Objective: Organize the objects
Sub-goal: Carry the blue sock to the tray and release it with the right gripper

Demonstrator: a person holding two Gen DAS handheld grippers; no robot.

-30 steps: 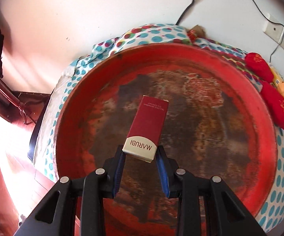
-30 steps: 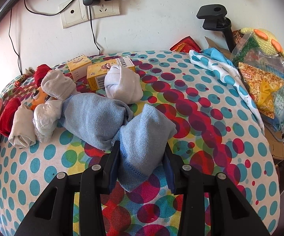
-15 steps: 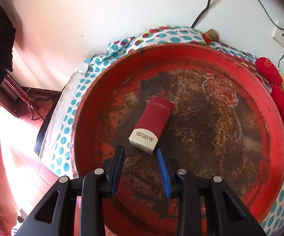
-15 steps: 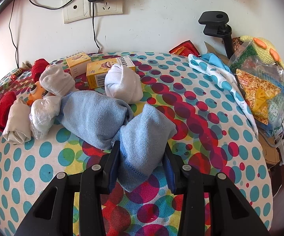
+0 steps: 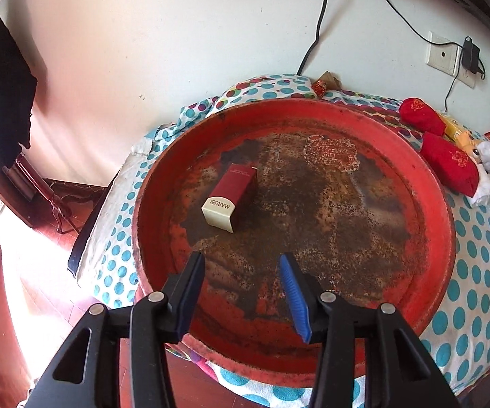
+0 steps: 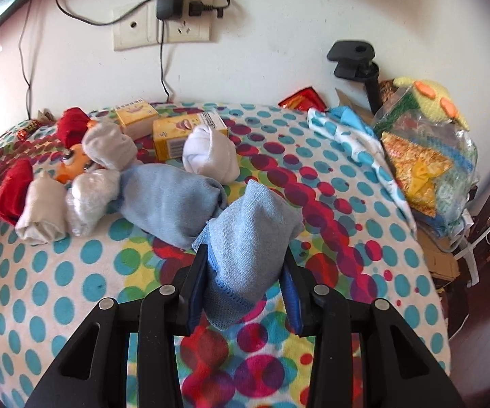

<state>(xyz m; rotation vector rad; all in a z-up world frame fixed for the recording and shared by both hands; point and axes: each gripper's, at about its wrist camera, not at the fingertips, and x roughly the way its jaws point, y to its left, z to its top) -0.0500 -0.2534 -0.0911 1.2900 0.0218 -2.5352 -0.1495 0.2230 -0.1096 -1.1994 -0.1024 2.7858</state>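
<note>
The left claw (image 5: pixel 241 268) hangs over the rusty red tray (image 5: pixel 445 224), its jaws opening with nothing between them; the dark red MARUBI box (image 5: pixel 233 193) lies flat on the tray floor, apart from the tips. The right claw (image 6: pixel 246 265) is clenched on a light blue cloth (image 6: pixel 248 234) above the dotted bedspread (image 6: pixel 58 289), near 2 yellow boxes (image 6: pixel 177 134).
</note>
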